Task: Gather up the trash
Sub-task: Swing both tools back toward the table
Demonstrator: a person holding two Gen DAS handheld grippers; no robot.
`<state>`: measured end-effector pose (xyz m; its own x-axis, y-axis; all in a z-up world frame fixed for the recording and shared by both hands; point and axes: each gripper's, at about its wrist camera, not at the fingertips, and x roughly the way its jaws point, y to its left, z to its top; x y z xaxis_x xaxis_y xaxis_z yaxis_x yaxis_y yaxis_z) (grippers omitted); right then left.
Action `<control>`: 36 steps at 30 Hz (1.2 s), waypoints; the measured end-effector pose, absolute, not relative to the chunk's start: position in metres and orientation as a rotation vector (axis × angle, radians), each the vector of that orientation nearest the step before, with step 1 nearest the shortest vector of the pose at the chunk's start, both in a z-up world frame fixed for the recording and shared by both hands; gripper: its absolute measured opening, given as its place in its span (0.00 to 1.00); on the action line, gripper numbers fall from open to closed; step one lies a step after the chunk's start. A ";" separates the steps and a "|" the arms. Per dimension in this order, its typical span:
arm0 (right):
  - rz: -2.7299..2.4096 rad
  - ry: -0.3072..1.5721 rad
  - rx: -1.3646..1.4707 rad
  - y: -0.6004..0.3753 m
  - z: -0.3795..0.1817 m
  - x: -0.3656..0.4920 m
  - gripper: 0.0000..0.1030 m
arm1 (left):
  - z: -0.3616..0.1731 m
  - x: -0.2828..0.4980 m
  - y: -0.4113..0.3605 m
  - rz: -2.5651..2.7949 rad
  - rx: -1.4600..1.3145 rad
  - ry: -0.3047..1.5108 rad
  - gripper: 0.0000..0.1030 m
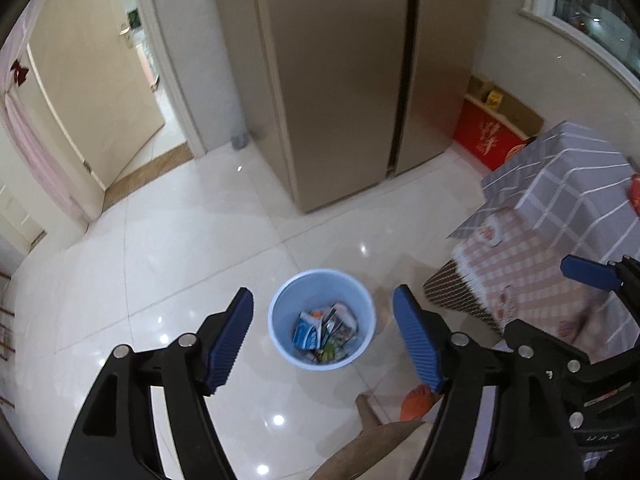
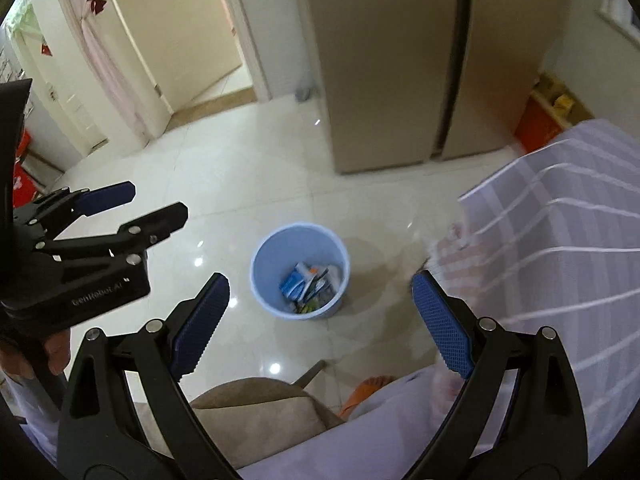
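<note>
I held both tools above the floor, tipped steeply downward, and the blue bin point(image 1: 322, 320) stood on the pale tiles right below and ahead of them. It was the thing everything else hung on, so I place the rest from it.

Inside the bin lay the trash point(image 1: 326, 334): a blue-and-white packet, some darker wrappers and a scrap of green, bunched toward the side nearest the table point(image 1: 560, 216) with its checked cloth. The table stood to the right of the bin, near but apart from it. Beyond the bin rose the tall beige cabinet point(image 1: 340, 80), well apart.

My left gripper point(image 1: 322, 344) had its jaws spread wide with nothing between them; through the gap I looked straight down into the bin's mouth. My right gripper point(image 2: 320, 320) was likewise parted and empty, and the bin point(image 2: 300, 270) sat in its gap too, a little further ahead. In the right view my left tool point(image 2: 96, 240) showed off to the left of the bin.

I judged the left jaws the better centred over the bin, though neither was close to its rim. No loose piece was visible on the tiles around the bin, so I judged the next pick lay elsewhere, likely toward the table, which meant turning away from the bin to the right.
</note>
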<state>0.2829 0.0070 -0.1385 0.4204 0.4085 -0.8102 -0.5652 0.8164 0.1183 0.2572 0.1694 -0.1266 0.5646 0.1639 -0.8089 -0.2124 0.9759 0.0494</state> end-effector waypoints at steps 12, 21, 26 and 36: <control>0.455 0.826 -0.080 -0.091 -0.093 0.268 0.89 | -0.079 0.272 0.069 0.056 0.011 0.834 0.76; 0.230 0.747 -0.047 -0.192 -0.073 0.256 0.91 | -0.065 0.286 -0.035 -0.157 0.067 0.806 0.82; 0.134 0.733 0.011 -0.250 -0.072 0.252 0.91 | -0.068 0.299 -0.088 -0.262 0.079 0.829 0.86; -0.064 0.747 0.128 -0.348 -0.079 0.256 0.91 | -0.091 0.323 -0.178 -0.410 0.175 0.885 0.89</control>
